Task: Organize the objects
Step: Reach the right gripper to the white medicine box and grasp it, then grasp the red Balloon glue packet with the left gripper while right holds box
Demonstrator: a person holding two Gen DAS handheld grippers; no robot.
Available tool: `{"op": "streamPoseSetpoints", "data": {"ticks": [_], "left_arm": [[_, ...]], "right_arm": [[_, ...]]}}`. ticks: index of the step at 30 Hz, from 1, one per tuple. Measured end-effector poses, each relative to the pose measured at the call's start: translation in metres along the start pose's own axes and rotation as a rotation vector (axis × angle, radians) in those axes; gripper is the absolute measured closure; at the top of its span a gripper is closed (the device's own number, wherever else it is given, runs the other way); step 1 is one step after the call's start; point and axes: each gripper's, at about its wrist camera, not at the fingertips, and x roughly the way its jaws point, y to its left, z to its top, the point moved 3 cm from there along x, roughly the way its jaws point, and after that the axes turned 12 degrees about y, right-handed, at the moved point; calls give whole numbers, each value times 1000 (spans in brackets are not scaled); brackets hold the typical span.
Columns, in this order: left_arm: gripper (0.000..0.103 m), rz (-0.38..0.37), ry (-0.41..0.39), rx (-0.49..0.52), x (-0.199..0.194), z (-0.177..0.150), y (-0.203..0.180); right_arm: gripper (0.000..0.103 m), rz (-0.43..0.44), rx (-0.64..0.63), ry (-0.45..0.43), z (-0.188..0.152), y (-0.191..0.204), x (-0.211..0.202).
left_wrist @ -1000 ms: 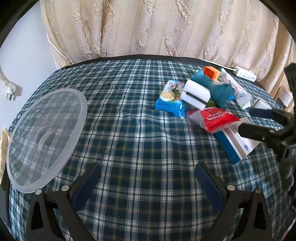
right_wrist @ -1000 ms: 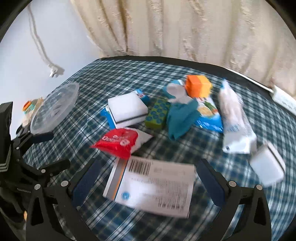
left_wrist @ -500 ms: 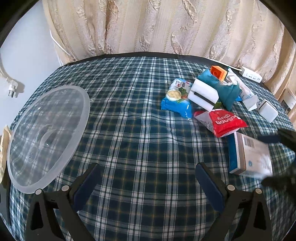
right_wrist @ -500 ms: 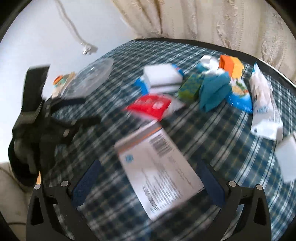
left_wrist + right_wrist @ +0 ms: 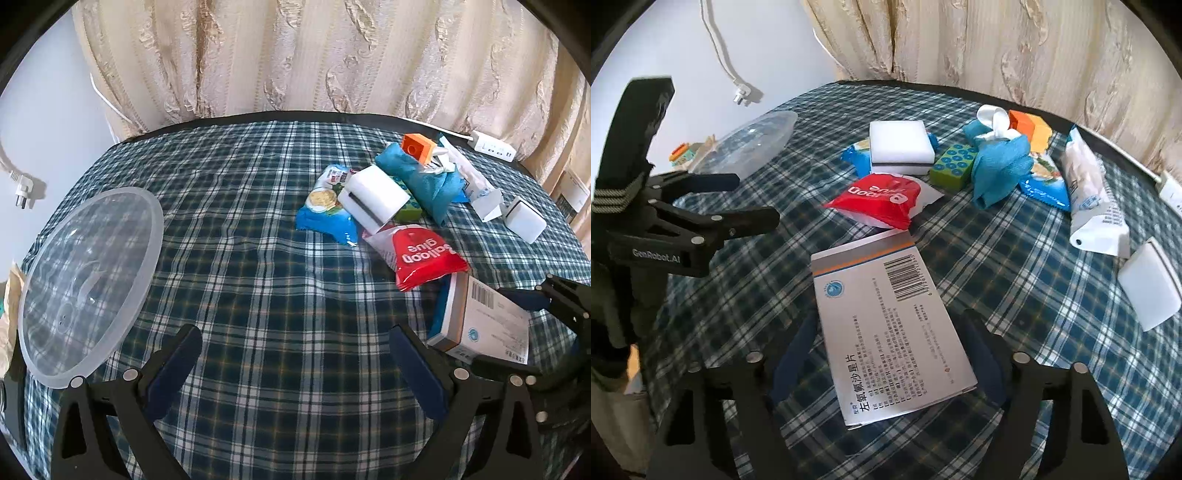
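White med box [image 5: 886,325] btwn right claw [image 5: 886,354] fingers, jaws closing in.

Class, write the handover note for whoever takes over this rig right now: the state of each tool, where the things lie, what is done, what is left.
Right tool: fingers close around the white medicine box; contact not clear.
Left tool: open, empty, above bare plaid cloth.
Clear plastic lid: at the table's left edge.
Pile at the far right: red glue pouch, white sponge, blue net cloth, orange block, blue snack packet, white tube, a second white sponge.
Done: nothing looks sorted.
Left: lift the box, then clear the pile.
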Motion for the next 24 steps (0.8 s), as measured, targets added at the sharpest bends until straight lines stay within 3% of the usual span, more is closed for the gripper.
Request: {"op": "streamPoseSetpoints", "data": {"ticks": [5,20,24], "left_arm": [[0,-6,-14,20,-6,8,-15],[0,12,9,26,10,46,-66],[0,57,14,24,22,52,-73]], "right_arm": [[37,-21,32,-19,-7,-5,-6],[37,-149,192,-67,-29,-37,-16],[37,-154,235,-76,-32,-45,-19]]}}
